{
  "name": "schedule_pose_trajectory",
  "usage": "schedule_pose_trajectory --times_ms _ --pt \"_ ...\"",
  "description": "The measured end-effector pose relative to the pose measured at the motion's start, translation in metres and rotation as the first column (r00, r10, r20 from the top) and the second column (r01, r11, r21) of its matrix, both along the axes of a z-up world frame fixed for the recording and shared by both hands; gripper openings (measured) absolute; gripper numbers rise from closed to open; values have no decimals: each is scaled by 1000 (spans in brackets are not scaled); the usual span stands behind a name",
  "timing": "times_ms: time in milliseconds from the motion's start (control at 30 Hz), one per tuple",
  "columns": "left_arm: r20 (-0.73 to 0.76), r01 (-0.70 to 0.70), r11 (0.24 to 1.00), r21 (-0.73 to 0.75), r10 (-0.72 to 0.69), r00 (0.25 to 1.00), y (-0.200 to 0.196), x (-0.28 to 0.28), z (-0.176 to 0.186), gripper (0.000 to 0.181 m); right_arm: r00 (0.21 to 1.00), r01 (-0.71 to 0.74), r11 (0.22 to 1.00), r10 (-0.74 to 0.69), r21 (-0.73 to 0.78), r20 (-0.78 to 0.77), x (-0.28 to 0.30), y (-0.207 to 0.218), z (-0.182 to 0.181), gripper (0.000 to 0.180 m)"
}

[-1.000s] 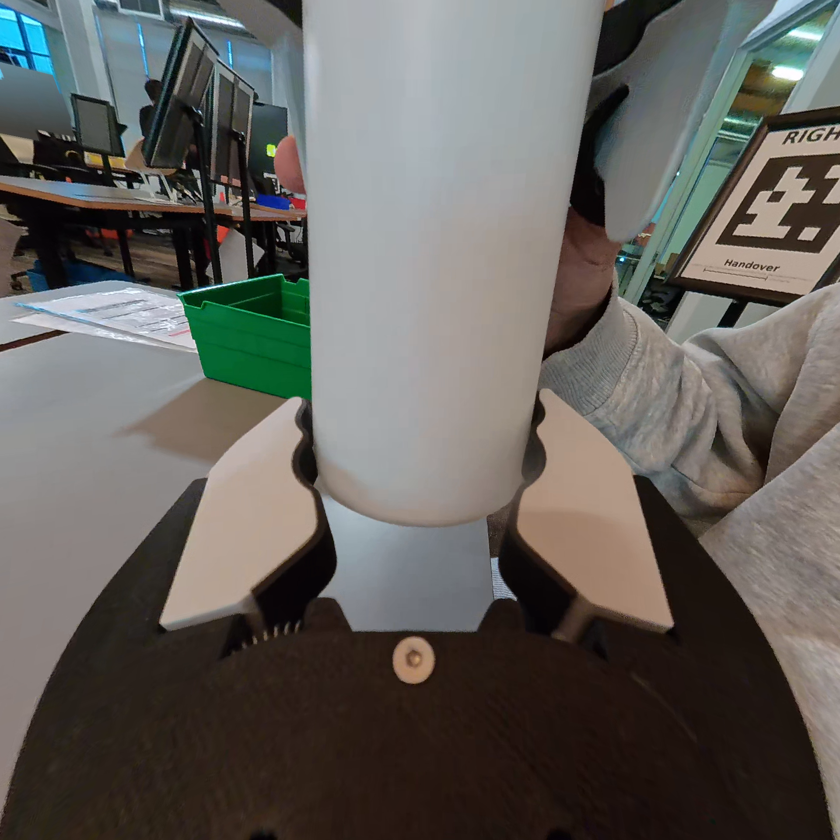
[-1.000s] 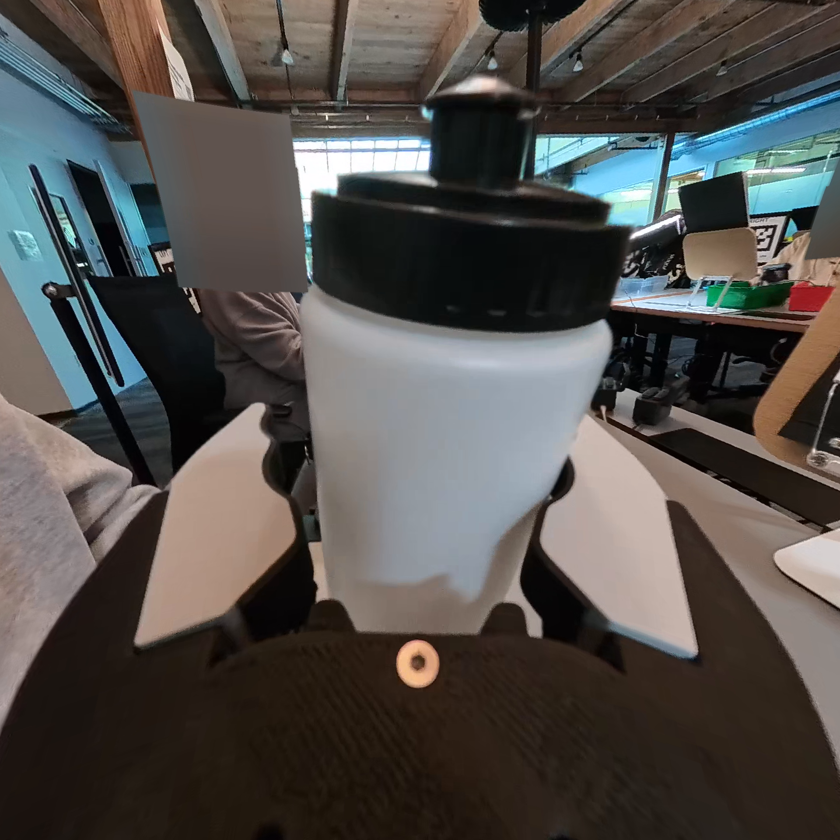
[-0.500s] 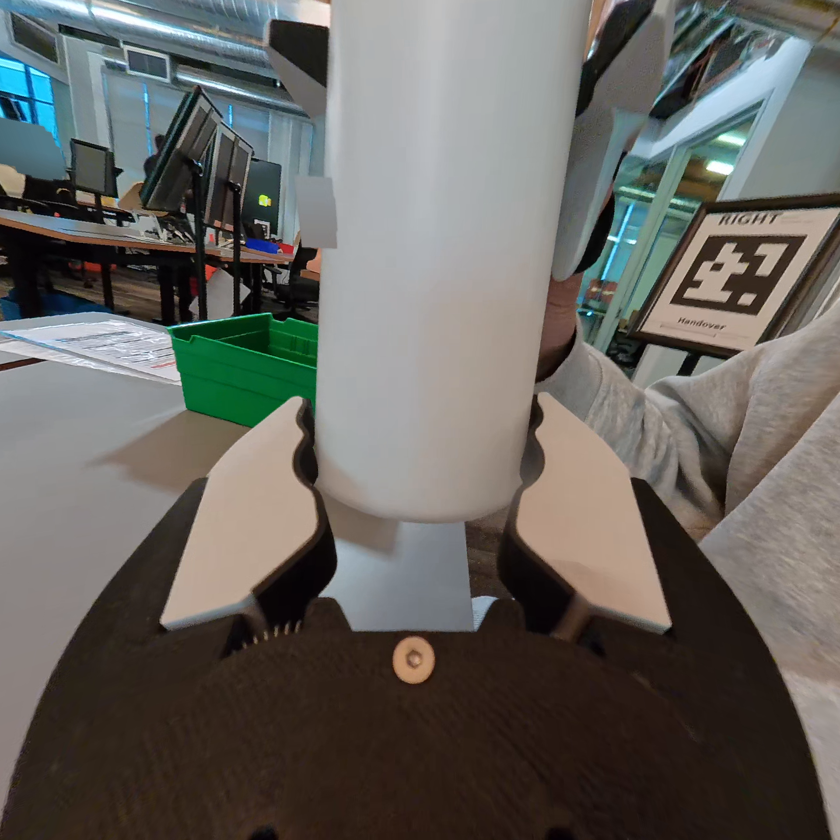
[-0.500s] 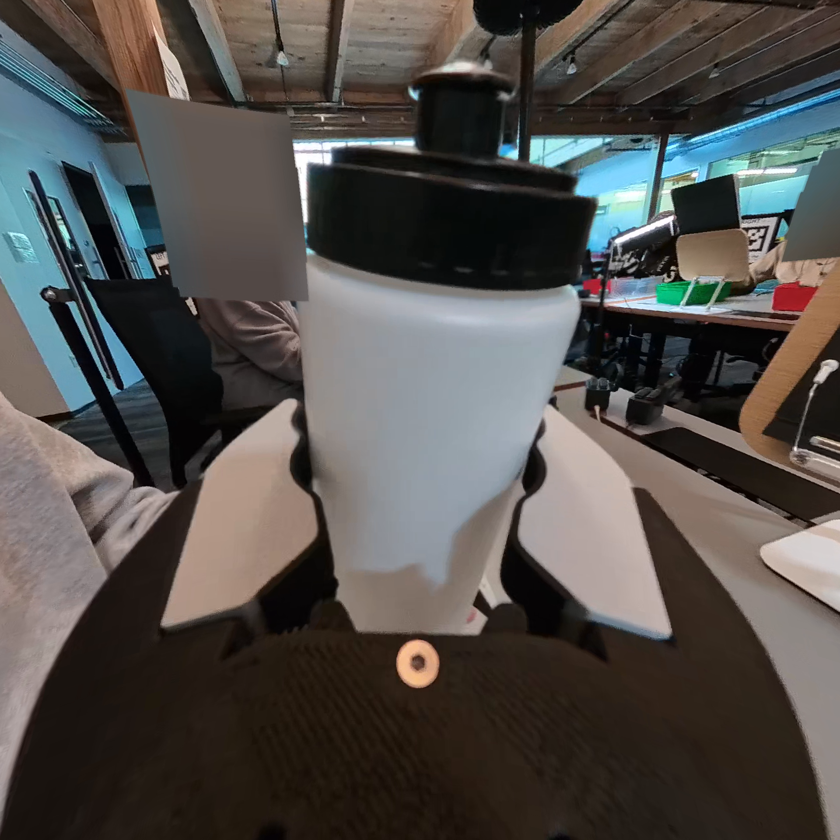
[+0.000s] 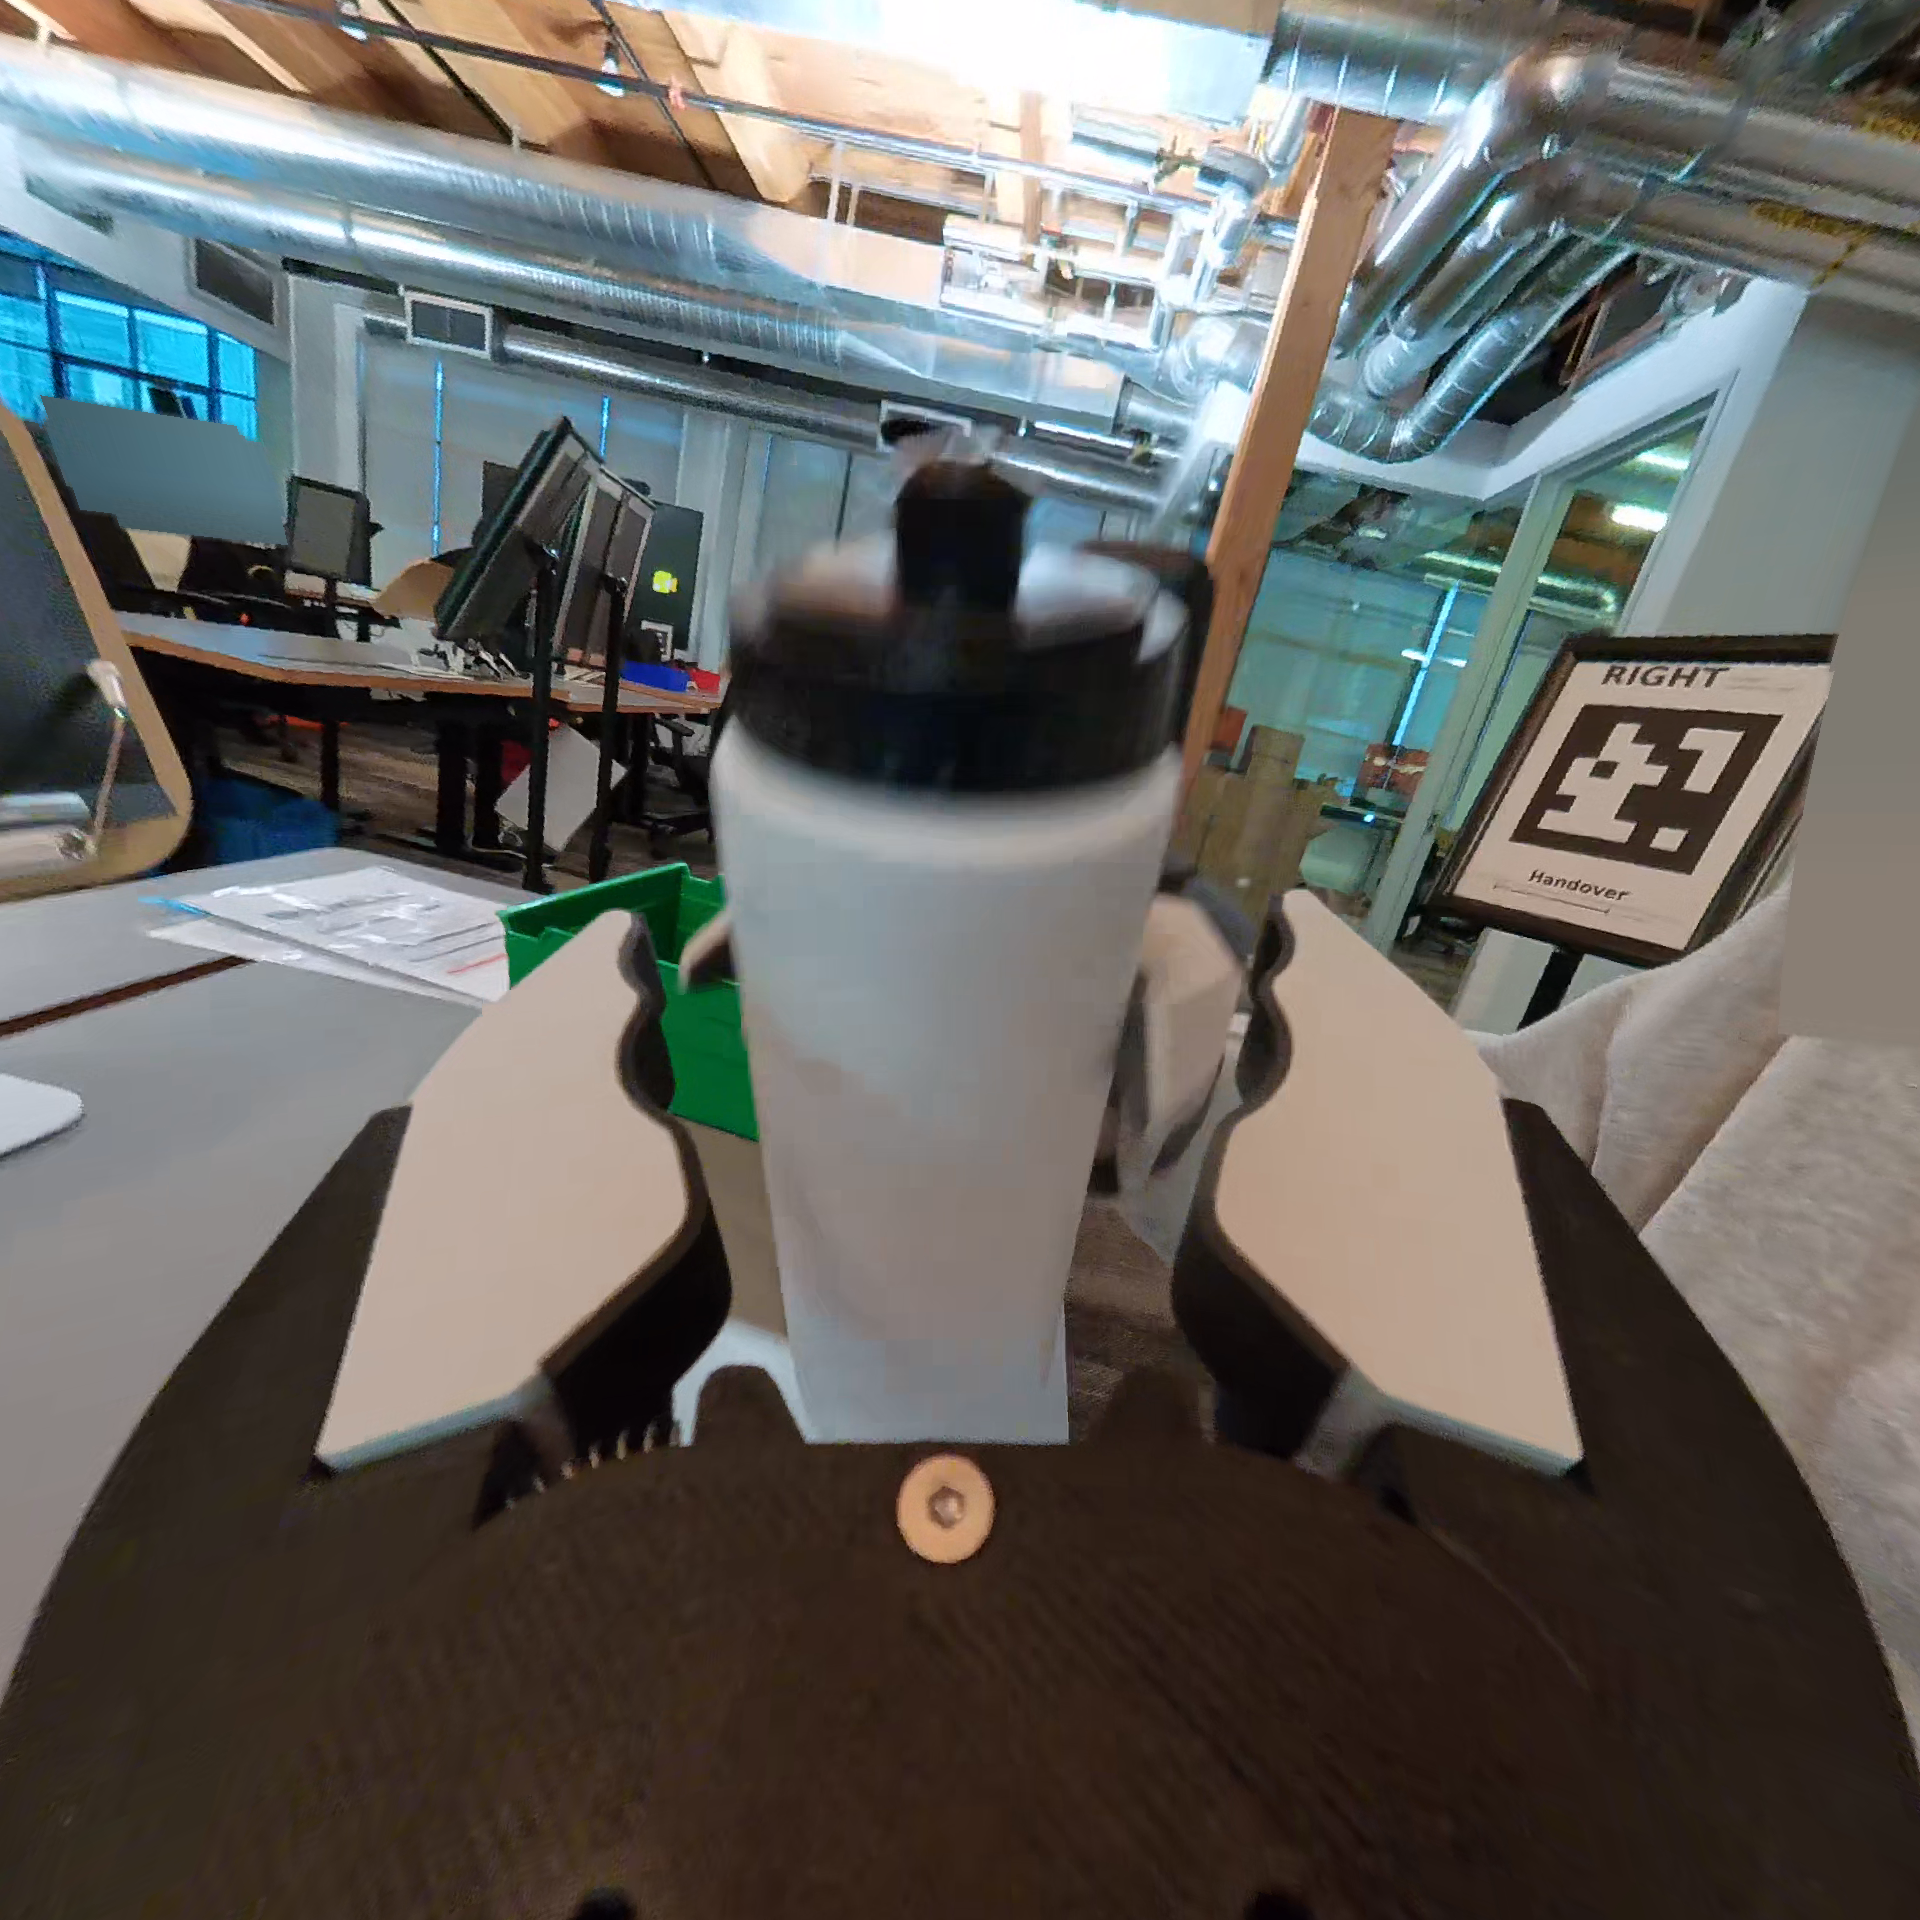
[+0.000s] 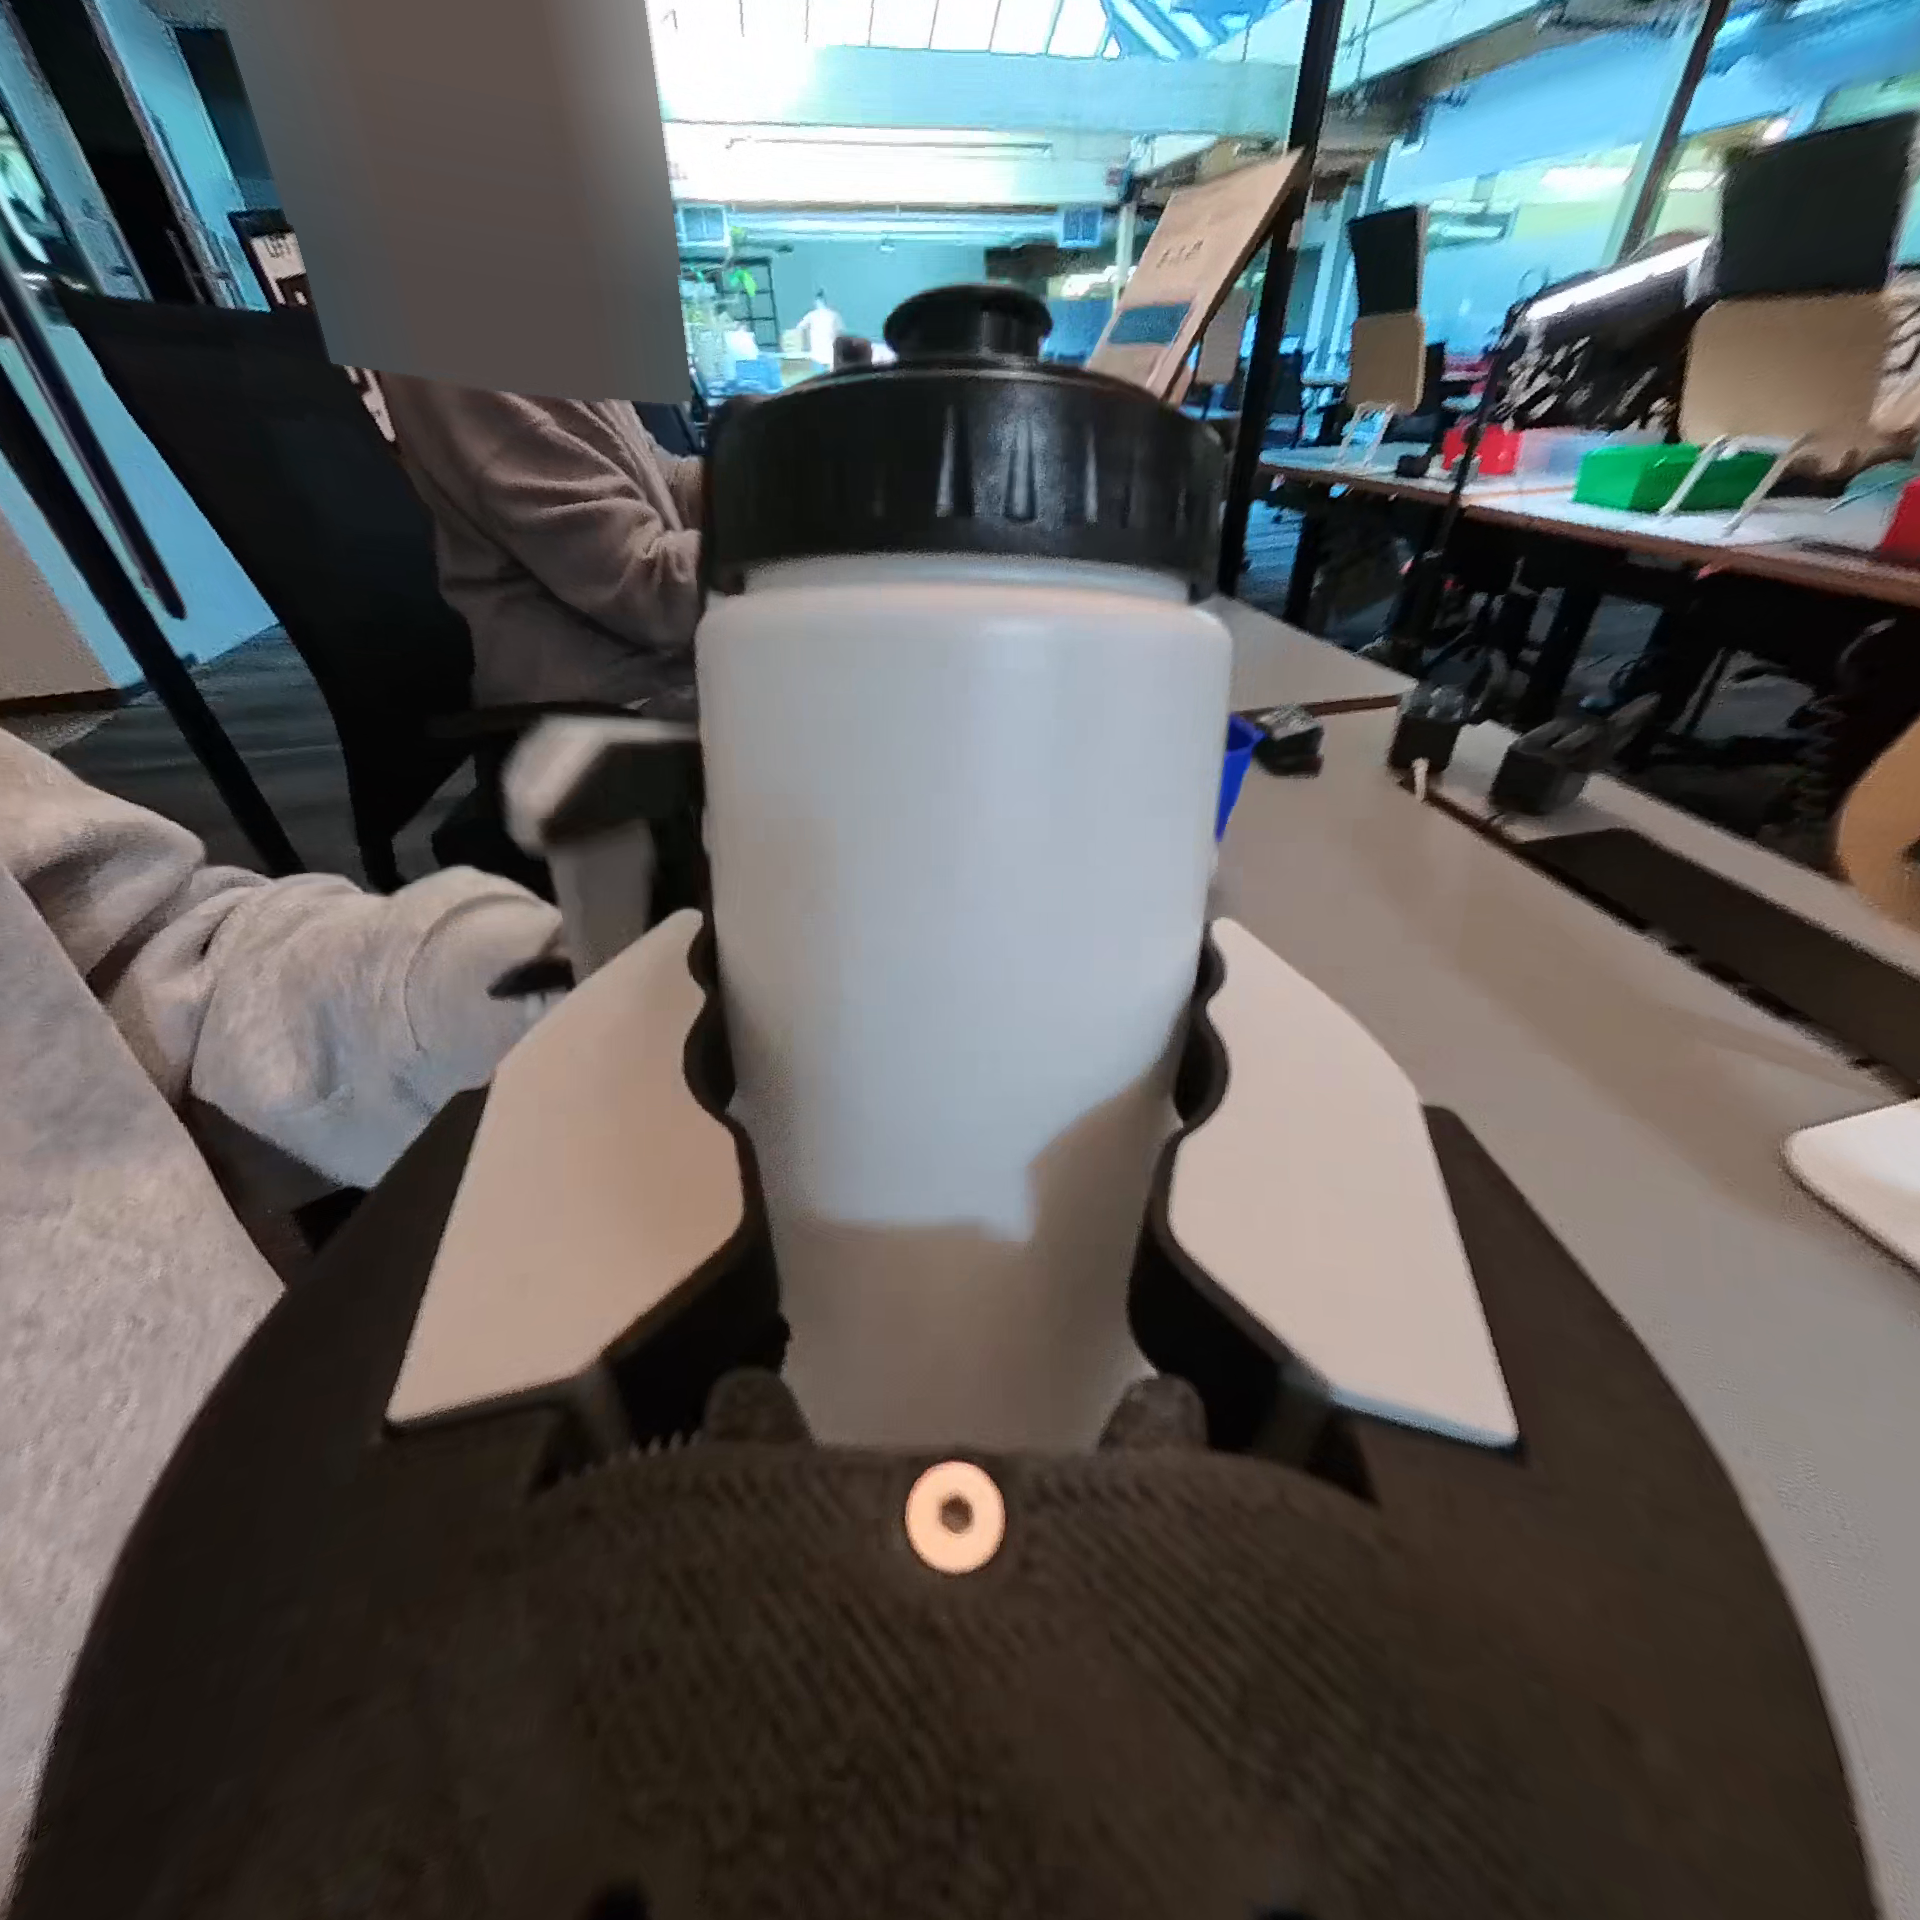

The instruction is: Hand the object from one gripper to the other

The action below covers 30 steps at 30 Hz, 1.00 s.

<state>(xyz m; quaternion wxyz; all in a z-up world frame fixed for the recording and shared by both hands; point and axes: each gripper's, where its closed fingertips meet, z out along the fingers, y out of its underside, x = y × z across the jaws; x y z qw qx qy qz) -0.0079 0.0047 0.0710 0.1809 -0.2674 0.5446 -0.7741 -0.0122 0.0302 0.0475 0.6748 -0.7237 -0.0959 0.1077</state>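
Two tongs are seen at one white bottle (image 6: 961, 883) with a black cap, held upright above the table (image 6: 1455, 966). It is clamped by the right tongs (image 6: 954, 1039); the left tongs (image 5: 940, 1049) stand spread, clear of it. A light, smooth, slightly squeezable body is judged; mid-body is best gripped.

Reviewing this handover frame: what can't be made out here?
- Cap: left wrist view, motion-blurred.
- Right claw: left wrist view, mostly behind the bottle.
- Left claw: right wrist view, mostly behind the bottle.
- Bottle base: both views, hidden by the viewing claw's black body.
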Motion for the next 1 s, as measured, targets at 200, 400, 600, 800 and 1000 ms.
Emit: schedule_pose_trajectory --times_ms 200,400,600,800,1000 --pt "-34 -87 995 57 89 995 16 -1 14 110 997 -40 999 38 -28 -63 -14 17 -30 86" --pt "-94 -135 985 109 145 985 17 9 0 88 1000 18 1000 -18 -2 -11 -17 27 -40 87" --pt "-67 -183 968 172 196 978 20 9 1 87 1000 13 1000 -13 13 -18 -15 27 -40 104" --pt "-55 -209 964 167 221 974 37 3 13 87 986 75 975 -41 208 -162 13 9 -6 109" --pt "-43 -213 960 183 224 974 49 -5 25 87 972 103 951 -33 292 -235 27 0 2 115"
